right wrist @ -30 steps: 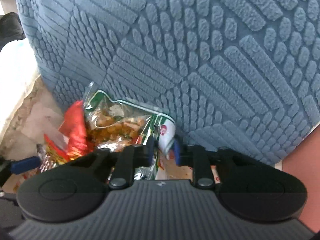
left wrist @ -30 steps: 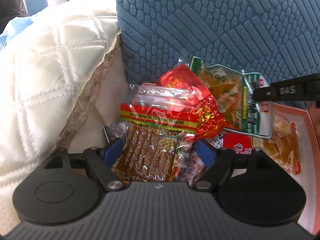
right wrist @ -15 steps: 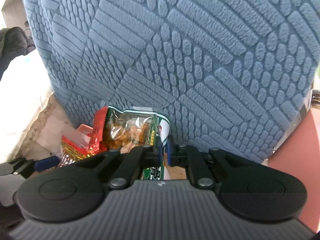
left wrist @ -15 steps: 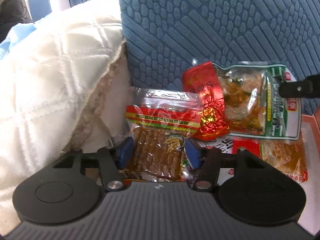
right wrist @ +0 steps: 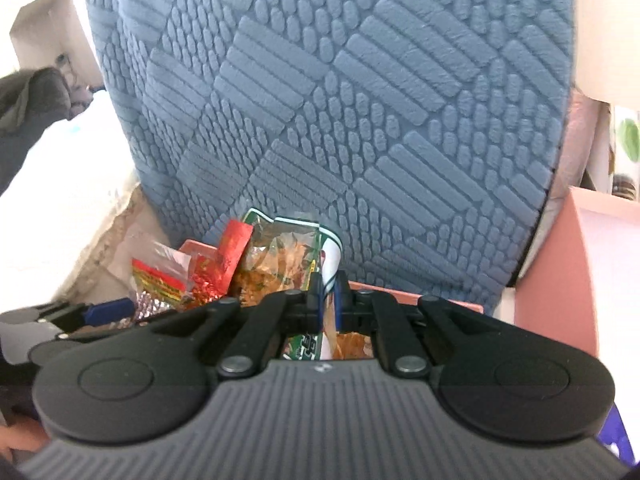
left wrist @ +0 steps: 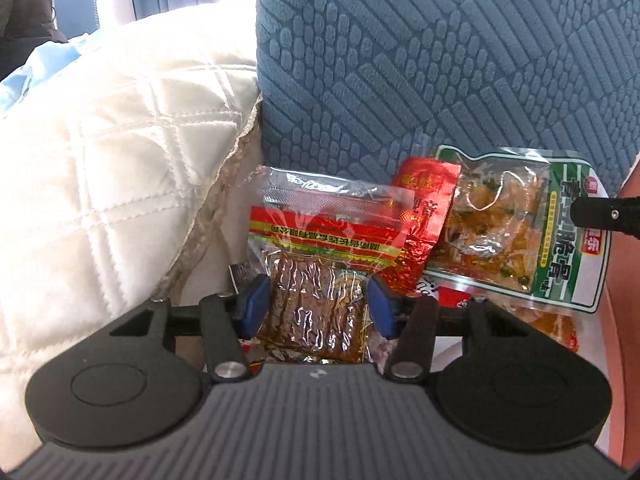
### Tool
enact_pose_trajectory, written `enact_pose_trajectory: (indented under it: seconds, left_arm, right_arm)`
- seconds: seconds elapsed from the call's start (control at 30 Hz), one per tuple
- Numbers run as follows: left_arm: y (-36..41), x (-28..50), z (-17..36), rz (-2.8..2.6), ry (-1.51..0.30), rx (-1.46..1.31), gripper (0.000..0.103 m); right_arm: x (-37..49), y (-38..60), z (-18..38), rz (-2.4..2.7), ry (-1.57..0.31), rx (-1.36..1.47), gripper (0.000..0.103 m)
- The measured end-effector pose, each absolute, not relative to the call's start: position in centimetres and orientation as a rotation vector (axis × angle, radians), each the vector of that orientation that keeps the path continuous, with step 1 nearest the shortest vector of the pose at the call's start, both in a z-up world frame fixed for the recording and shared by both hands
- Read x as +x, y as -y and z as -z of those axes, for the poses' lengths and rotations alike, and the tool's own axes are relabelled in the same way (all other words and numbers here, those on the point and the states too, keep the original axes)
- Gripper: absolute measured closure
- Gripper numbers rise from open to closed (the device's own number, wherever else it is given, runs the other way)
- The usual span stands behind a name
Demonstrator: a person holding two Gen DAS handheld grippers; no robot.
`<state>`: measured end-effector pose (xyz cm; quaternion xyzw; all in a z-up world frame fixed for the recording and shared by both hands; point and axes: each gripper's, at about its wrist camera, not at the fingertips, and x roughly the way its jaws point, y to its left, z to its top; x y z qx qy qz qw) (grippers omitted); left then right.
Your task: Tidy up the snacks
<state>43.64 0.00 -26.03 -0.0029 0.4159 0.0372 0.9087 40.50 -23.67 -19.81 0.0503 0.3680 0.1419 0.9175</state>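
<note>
My left gripper (left wrist: 316,304) is closed around a clear packet of brown strips with a red and yellow band (left wrist: 320,276). Behind it stands a red foil packet (left wrist: 424,220). My right gripper (right wrist: 327,304) is shut on the edge of a green and white packet of orange snack (right wrist: 288,256) and holds it upright; in the left wrist view the same packet (left wrist: 516,232) hangs at the right with the right finger (left wrist: 604,216) on it. More packets lie in a pink box (right wrist: 560,280) underneath.
A blue textured cushion (left wrist: 440,60) stands close behind the snacks. A cream quilted pillow (left wrist: 100,180) fills the left. The pink box's wall (left wrist: 624,320) rises at the right. A dark garment (right wrist: 32,100) lies at far left.
My right gripper closed on the green packet and lifted it upright, pulling back. My left gripper narrowed around the brown strip packet and drew back a little.
</note>
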Motion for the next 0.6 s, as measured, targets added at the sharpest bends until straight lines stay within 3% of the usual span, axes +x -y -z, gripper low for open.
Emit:
enact_pose_trajectory:
  seconds: [0.4, 0.47, 0.6]
  left_arm:
    - [-0.7, 40.3, 23.2, -0.041, -0.784, -0.105, 0.045]
    - [-0.7, 39.8, 22.7, -0.024, -0.78, -0.14, 0.081]
    - [-0.7, 39.3, 22.6, -0.011, -0.784, -0.179, 0.083]
  right_arm:
    - [36.8, 23.1, 18.3, -0.255, -0.695, 0.074, 0.095]
    - [36.3, 23.1, 18.3, -0.253, -0.698, 0.08, 0.095]
    - [34.7, 23.1, 18.4, -0.247, -0.698, 0.103, 0.096]
